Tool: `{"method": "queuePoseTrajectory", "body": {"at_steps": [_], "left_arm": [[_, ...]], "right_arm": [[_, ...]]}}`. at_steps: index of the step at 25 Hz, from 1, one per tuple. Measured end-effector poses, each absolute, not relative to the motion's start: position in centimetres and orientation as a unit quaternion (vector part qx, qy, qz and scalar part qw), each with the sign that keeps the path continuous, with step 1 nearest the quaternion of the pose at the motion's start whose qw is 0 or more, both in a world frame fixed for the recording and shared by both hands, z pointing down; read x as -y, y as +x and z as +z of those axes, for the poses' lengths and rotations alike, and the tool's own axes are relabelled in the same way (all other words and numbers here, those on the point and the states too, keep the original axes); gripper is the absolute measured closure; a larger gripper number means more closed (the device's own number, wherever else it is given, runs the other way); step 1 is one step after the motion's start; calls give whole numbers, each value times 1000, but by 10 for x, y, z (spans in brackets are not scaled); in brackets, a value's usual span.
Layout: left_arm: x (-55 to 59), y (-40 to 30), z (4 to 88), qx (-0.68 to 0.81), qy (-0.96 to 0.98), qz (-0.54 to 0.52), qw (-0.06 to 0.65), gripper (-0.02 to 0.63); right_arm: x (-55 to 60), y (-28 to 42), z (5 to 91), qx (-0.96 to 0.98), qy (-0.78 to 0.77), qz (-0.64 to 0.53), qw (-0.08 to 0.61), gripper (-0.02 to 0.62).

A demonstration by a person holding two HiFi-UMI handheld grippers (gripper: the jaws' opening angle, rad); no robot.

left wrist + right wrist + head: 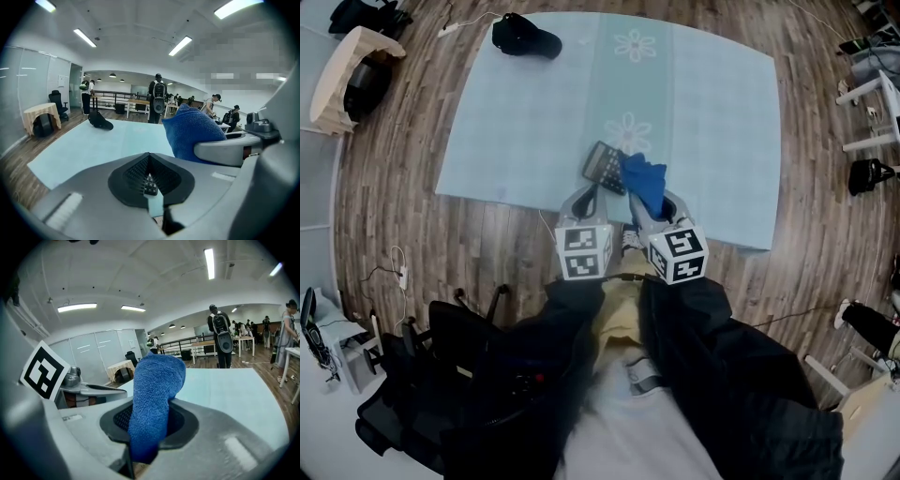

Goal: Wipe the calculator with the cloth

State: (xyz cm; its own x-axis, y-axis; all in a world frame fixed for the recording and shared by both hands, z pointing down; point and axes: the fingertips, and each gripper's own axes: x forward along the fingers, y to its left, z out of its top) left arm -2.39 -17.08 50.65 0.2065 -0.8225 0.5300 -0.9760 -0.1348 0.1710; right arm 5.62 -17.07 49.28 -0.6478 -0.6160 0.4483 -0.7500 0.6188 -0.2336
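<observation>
My left gripper (588, 190) is shut on the near end of a dark calculator (603, 163), which it holds up over the pale blue mat (703, 103). In the left gripper view only a strip of the calculator's keys (150, 185) shows between the closed jaws. A blue cloth (645, 181) is pinched in my right gripper (659, 199) and stands up from the jaws as a thick fold (154, 394). The cloth lies against the calculator's right edge. In the left gripper view the blue cloth (192, 133) rises just right of my jaws.
A black cap (525, 36) lies at the mat's far left corner. A pale wooden stool (345, 66) stands on the wooden floor at far left, black bags (441, 375) at near left, white furniture (872, 103) at right. People (158, 98) stand beyond the mat.
</observation>
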Motion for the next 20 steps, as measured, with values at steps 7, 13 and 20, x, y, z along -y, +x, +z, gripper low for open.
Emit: {"method": "queuePoseTrajectory", "body": {"at_steps": [7, 13, 20], "left_arm": [[195, -22, 531, 623, 714, 173, 270, 609], [197, -39, 556, 619, 699, 188, 306, 609], [209, -60, 583, 595, 703, 202, 333, 609]], "right_arm": [[209, 57, 515, 889, 355, 213, 197, 502], [222, 45, 541, 879, 347, 239, 224, 502], [228, 30, 563, 858, 366, 256, 252, 502]]}}
